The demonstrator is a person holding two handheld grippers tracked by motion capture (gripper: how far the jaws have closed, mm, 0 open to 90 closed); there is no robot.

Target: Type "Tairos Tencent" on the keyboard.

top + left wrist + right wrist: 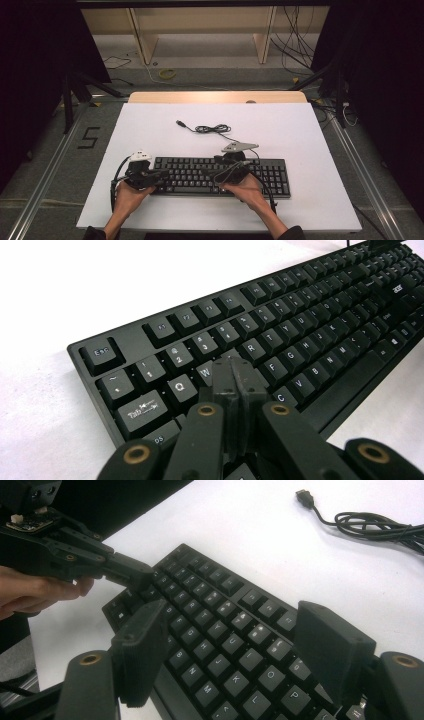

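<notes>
Jaws of the left gripper (156, 176) are pressed together empty over the left keys of the black plastic keyboard (220, 176) at the table's near middle. In its own view they hover by W. The right gripper (240, 647) gapes wide; a careless dip could mash several keys.

Bright, even overhead light on the white table (150, 135), dark surroundings, soft focus
</notes>
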